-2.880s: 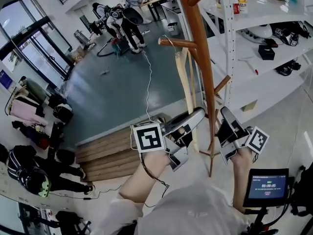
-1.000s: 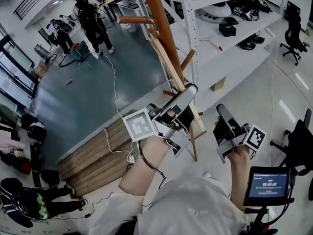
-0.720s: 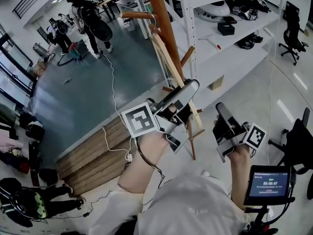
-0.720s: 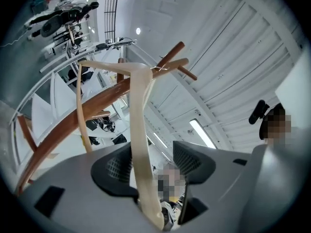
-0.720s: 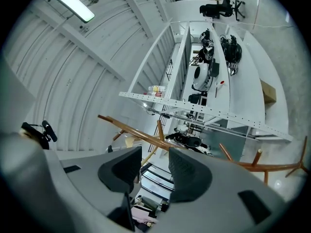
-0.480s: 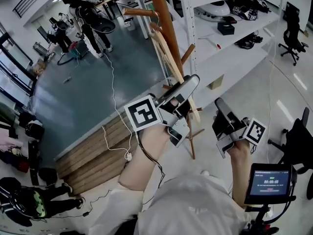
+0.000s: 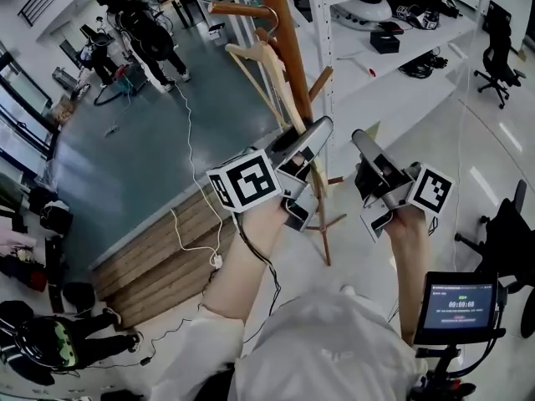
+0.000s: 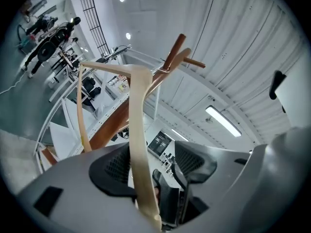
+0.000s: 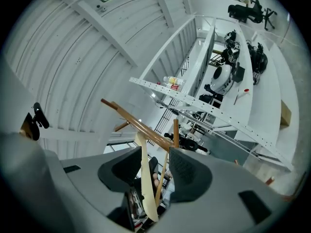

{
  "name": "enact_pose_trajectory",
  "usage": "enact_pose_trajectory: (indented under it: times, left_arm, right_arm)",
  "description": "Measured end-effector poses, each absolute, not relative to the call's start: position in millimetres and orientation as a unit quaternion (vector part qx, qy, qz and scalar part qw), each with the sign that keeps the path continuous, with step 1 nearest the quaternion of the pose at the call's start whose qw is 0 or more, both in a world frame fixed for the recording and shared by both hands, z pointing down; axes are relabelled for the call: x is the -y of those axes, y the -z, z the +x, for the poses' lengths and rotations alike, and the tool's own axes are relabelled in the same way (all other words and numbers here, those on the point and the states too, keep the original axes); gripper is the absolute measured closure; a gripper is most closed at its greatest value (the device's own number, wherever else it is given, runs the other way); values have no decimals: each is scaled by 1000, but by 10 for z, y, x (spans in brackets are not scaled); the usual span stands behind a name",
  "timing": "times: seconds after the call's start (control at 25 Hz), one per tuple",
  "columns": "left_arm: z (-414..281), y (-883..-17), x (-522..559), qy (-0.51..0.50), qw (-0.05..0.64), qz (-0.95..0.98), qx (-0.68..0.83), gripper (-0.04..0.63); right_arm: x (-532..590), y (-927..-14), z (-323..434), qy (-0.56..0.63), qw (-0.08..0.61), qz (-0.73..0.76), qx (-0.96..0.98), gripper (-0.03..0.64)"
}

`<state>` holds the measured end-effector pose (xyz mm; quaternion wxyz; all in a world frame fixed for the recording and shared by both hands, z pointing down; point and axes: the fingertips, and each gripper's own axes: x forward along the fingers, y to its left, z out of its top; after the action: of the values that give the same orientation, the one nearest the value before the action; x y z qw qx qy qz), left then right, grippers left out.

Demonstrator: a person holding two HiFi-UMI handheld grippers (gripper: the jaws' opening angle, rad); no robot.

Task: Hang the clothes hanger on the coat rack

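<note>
**Nearest:** small lit screen [image 7: 457,302] on a stand, lower right of head view. Both forearms raised.

**L gripper** [image 7: 313,140]: jaws part-open. One arm of the pale wooden hanger [image 8: 138,130] runs betw. them and lies against one pad. Daylight shows betw. the arm and the other pad. The arm's end reaches past the pads toward the camera.

**R gripper** [image 7: 361,144]: just beside L gripper, jaws apart, nothing betw. them. Hanger and rack show through the gap only, further off.

**Hanger:** steeply tilted, lower end at L gripper, upper end by the coat rack [image 7: 284,32]. Wire hook meets the upper peg [image 7: 238,8] close to the pole. It appears to sit over the peg; contact not confirmed.

**Rack:** brown wood, upright pole, pegs angled upward, feet on pale floor.

**Behind rack:** white shelving [image 7: 393,65] w/ misc. items.

**Left of rack:** timber step [image 7: 159,249], and a white cable [image 7: 215,261] trailing over it onto the dark floor.

**Far end:** people [image 7: 146,27] standing near a table.
</note>
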<state>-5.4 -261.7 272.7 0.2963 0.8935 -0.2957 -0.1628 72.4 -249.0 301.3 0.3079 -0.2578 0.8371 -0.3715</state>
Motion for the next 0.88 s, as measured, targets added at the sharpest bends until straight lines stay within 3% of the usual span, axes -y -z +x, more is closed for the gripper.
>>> enact_pose_trajectory:
  times: [0.28,0.56,0.88]
  left_arm:
    - [-115,-2857,2655,128,269,899,321,328]
    - [-181,-2688,2626,44,84,912,400,328]
    - [-210,-2545,2518,82,66,925,364,324]
  right_arm:
    - [2532,-3008,594,371,295,-252,-843,434]
    - [2541,-2979,589,369,296,-254,-844,434]
    - [2509,-2894,505,359,296,-243,-851,434]
